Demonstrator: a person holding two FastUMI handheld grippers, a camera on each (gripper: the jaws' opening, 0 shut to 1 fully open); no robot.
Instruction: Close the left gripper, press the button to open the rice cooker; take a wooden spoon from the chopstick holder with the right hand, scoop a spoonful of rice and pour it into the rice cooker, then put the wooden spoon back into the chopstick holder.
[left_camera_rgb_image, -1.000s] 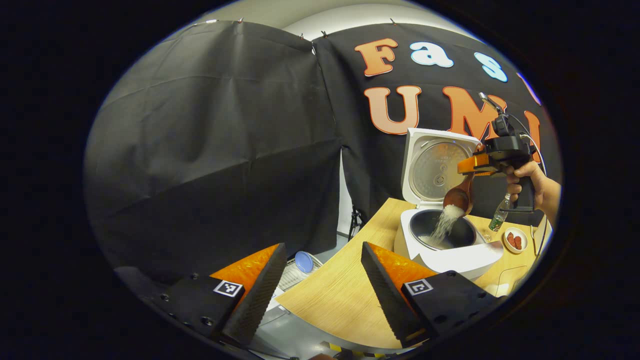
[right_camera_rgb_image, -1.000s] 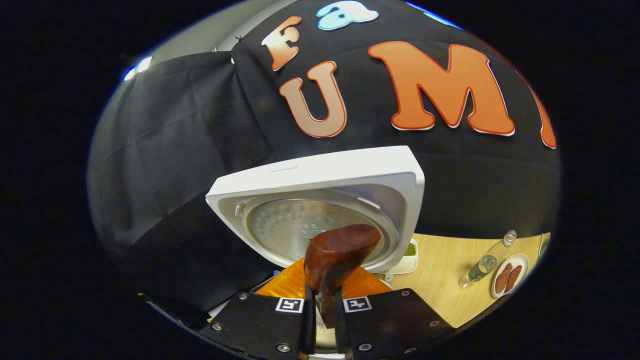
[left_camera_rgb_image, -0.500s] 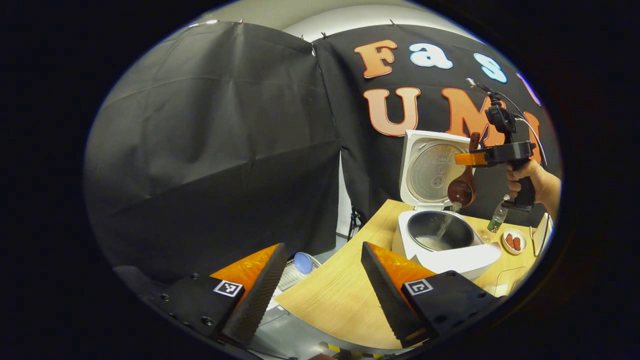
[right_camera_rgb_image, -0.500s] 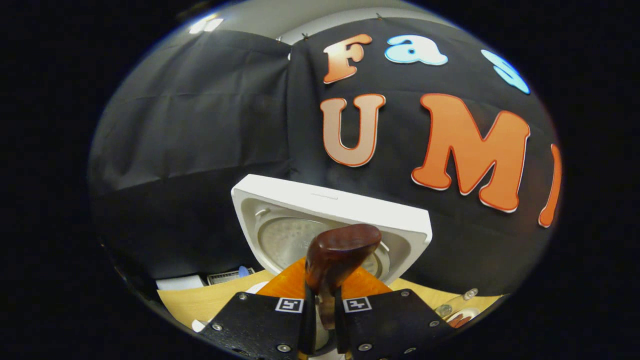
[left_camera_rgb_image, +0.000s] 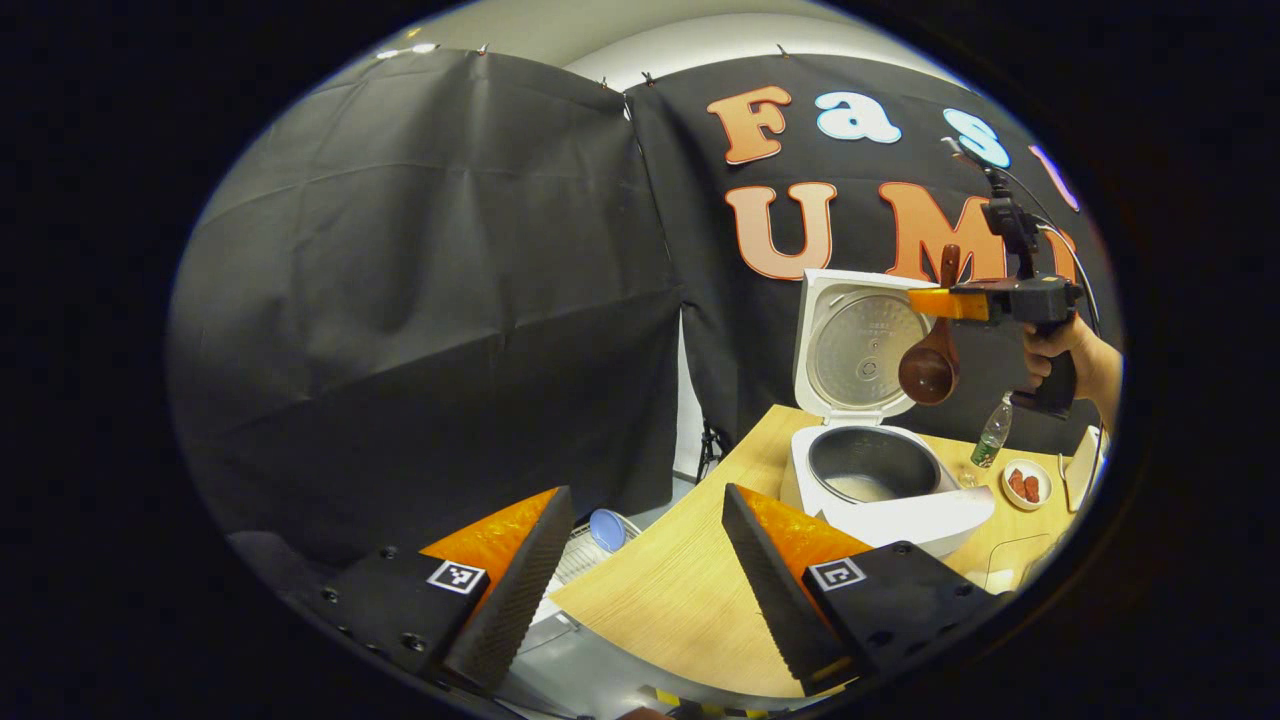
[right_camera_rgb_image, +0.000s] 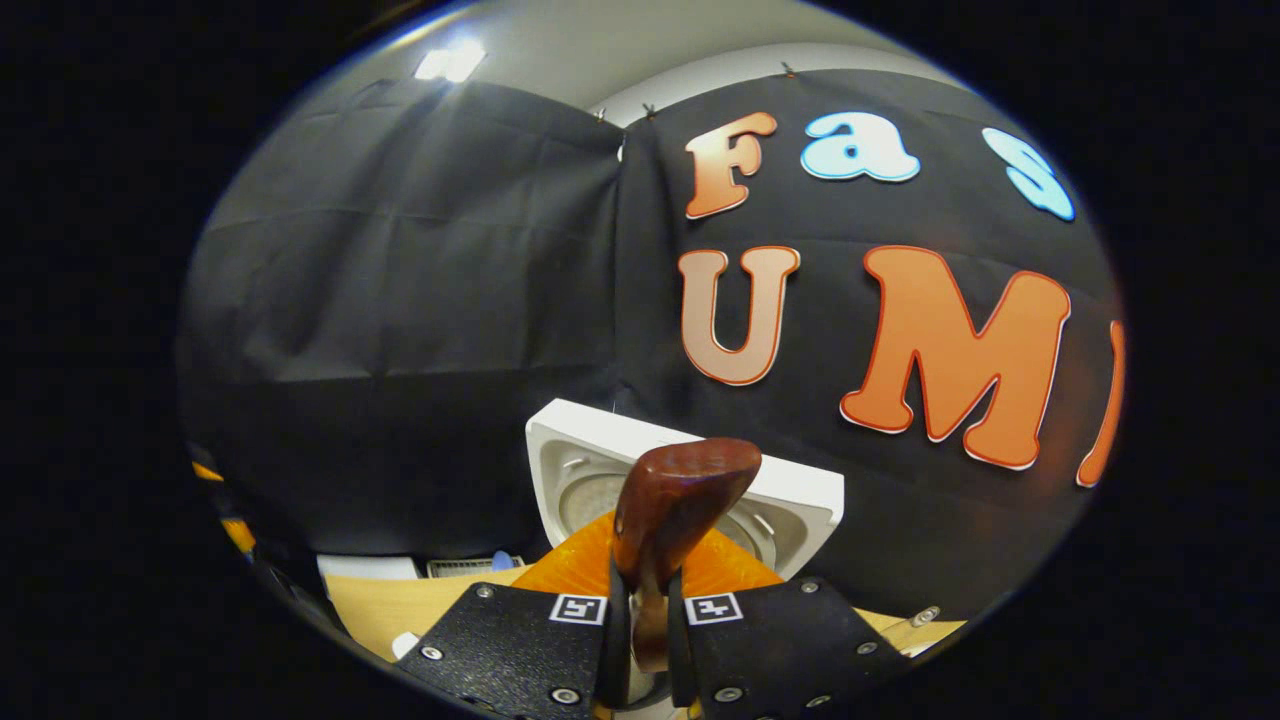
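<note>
Right tongs (right_camera_rgb_image: 640, 640): clamped on dark brown wooden spoon (right_camera_rgb_image: 680, 495) | left tongs (left_camera_rgb_image: 640, 560): spread wide, empty, over light wooden tabletop (left_camera_rgb_image: 670, 600) edge | white rice cooker (left_camera_rgb_image: 880, 480): lid up.

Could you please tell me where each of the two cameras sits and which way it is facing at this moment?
Left gripper view: rides the left gripper, open, at the table's near end; faces the rice cooker, the right gripper and a hand.
Right gripper view: rides the right gripper, shut on the spoon; faces the booth wall above the cooker's lid.
Shared: spoon, lid, table.
</note>
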